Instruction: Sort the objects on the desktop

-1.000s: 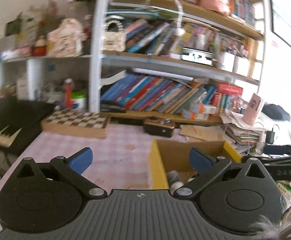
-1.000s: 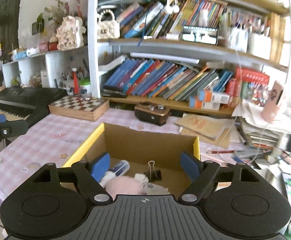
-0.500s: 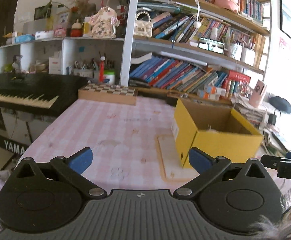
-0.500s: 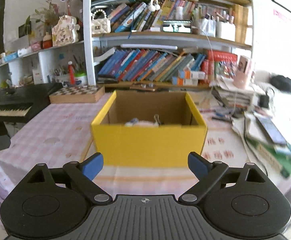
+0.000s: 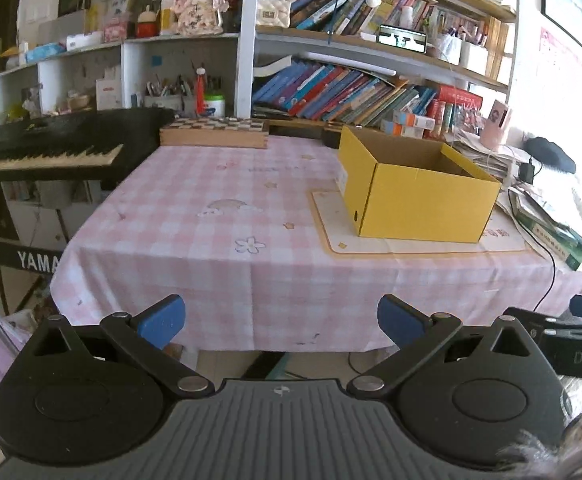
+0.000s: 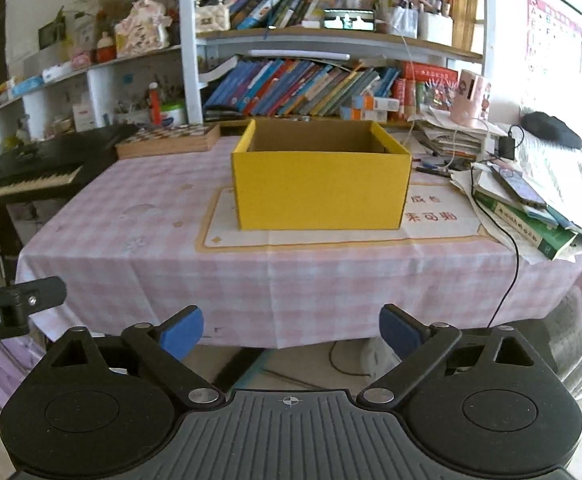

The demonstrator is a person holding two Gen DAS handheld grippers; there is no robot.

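We hold both grippers off table's near edge, angled down toward yellow box [image 6: 321, 188]. Left gripper [image 5: 281, 318] wide open, nothing between jaws. Right gripper [image 6: 291, 330] jaws opening, nothing between them. Box sits on mat [image 6: 431, 226] atop pink checked tablecloth [image 5: 211, 216], chessboard [image 5: 215, 130] behind box, left.

We're looking along the right gripper [image 6: 291, 330], its blue-padded jaws opening wide with nothing between them, held off the near edge of the table [image 6: 275, 280]. Ahead of us the yellow box [image 6: 321, 188] sits open-topped on a pale placemat [image 6: 331, 236], over the pink checked cloth; we can't see what lies inside. Left of it we spot a chessboard box [image 6: 167, 142] and a black keyboard [image 6: 31, 168]. Stacked books [image 6: 527, 216] and a black cable [image 6: 511, 264] crowd the right edge. The left gripper [image 6: 7, 308] pokes in at the left margin.
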